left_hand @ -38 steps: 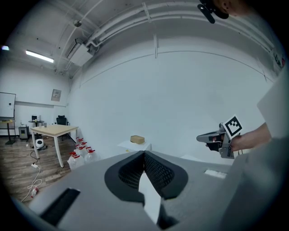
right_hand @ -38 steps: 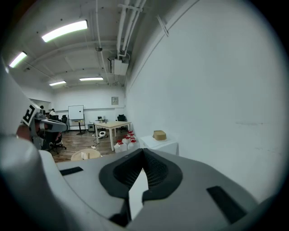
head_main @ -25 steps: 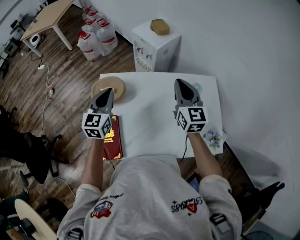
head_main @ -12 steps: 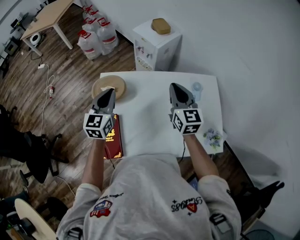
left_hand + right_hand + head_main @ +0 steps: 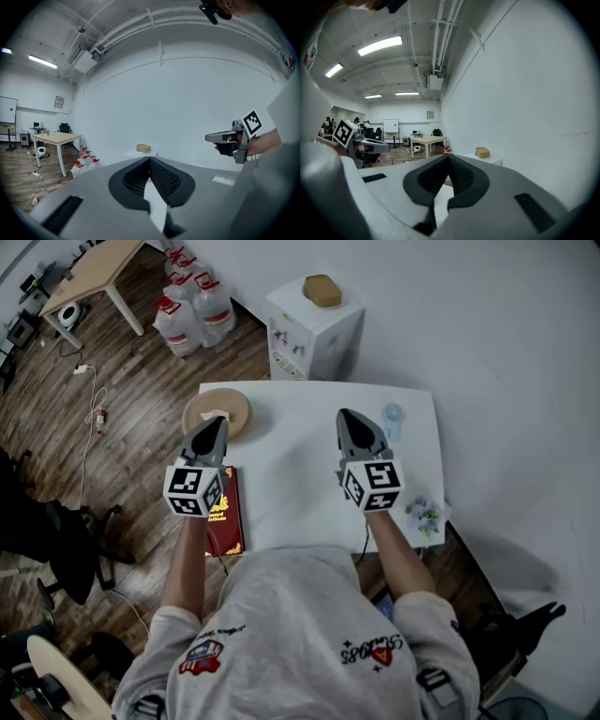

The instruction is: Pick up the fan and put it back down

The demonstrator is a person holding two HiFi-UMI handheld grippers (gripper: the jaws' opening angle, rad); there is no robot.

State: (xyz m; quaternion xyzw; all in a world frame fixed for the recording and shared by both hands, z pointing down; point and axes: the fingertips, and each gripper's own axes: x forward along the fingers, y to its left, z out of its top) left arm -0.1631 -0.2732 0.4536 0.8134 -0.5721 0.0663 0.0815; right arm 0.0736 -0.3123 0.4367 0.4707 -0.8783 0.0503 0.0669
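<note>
1. The right gripper (image 5: 348, 418) is clenched on nothing. Its jaws meet at the tips, and it is held nearly level above the white surface (image 5: 300, 493).
2. Just to the right of its tip lies what looks like the fan (image 5: 392, 418), small and pale blue. It rests untouched on the surface near the far edge, so the jaws would have to part before any grasp.
3. The left gripper (image 5: 218, 424) is also clenched and empty. It hangs over the surface's left side, apparently parked out of the way.
4. Near it are a round tan disc (image 5: 230, 407) and a red book (image 5: 228, 521).
</note>
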